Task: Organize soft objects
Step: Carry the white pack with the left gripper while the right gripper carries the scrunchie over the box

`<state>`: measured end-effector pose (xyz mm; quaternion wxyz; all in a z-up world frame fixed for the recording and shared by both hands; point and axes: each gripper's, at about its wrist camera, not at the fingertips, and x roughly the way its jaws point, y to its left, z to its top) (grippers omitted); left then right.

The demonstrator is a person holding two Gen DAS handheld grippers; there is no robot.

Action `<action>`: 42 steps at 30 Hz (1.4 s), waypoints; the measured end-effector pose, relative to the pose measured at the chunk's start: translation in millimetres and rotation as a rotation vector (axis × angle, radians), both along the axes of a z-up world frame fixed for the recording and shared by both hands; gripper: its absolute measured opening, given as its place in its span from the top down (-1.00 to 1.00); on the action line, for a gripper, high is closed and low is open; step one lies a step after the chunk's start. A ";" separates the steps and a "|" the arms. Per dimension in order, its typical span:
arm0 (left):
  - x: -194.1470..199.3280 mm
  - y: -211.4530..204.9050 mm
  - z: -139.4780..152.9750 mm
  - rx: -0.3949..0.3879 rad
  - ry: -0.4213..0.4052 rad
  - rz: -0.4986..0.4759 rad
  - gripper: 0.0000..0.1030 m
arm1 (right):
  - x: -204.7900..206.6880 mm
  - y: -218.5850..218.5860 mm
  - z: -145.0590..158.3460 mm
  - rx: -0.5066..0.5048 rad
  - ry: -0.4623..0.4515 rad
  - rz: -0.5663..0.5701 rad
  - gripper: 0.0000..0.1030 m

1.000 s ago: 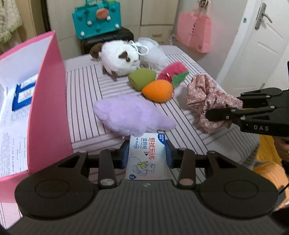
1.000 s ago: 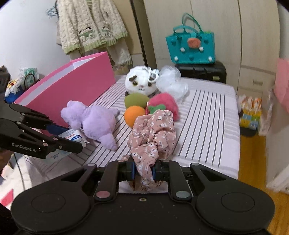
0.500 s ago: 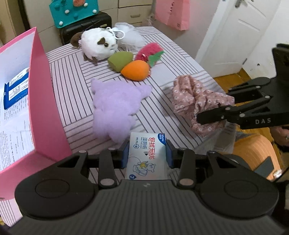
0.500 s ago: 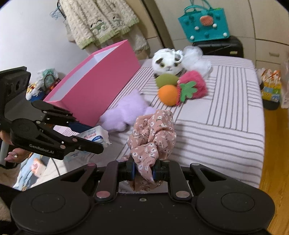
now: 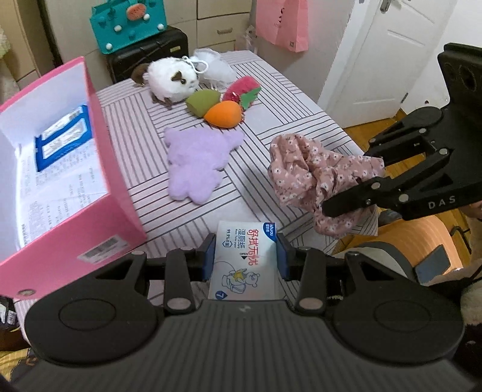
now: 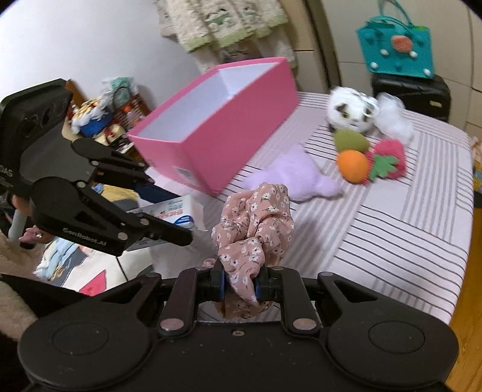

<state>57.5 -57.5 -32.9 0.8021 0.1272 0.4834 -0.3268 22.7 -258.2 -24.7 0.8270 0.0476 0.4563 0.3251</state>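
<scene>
My left gripper (image 5: 245, 259) is shut on a white and blue wet-wipe pack (image 5: 244, 256), held above the near edge of the striped table (image 5: 286, 90). My right gripper (image 6: 239, 282) is shut on a pink floral scrunchie (image 6: 256, 223), lifted off the table; the same scrunchie (image 5: 304, 172) hangs at the right in the left wrist view. An open pink box (image 5: 99, 169) stands at the table's left side. On the cloth lie a purple plush (image 5: 198, 156), an orange sponge (image 5: 223, 113), a green sponge (image 5: 201, 101), a red strawberry plush (image 5: 241, 90) and a white hamster plush (image 5: 173, 78).
A white mesh pouf (image 5: 215, 67) lies behind the hamster. Behind the table stand a black case (image 5: 147, 57) with a teal bag (image 5: 129, 24) on it, and a pink bag (image 5: 281, 22) hangs by a white door (image 5: 400, 45). Clutter fills the floor at left (image 6: 96, 117).
Both grippers have risen and pulled back from the table with their loads. The scrunchie left the cloth. The views now look down more steeply on the table and the box.
</scene>
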 end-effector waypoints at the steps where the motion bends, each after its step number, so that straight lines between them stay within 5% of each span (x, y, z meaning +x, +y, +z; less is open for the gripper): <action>1: -2.9 3.6 3.3 0.001 -0.008 0.005 0.25 | 0.0 3.0 2.6 0.000 -0.003 0.012 0.60; 24: 18.0 108.5 50.5 -0.115 -0.149 0.164 0.24 | 63.5 92.2 61.7 0.046 -0.135 0.215 0.59; 42: 127.9 150.0 51.2 -0.184 -0.237 0.273 0.27 | 193.8 148.2 48.6 -0.011 -0.152 0.187 0.59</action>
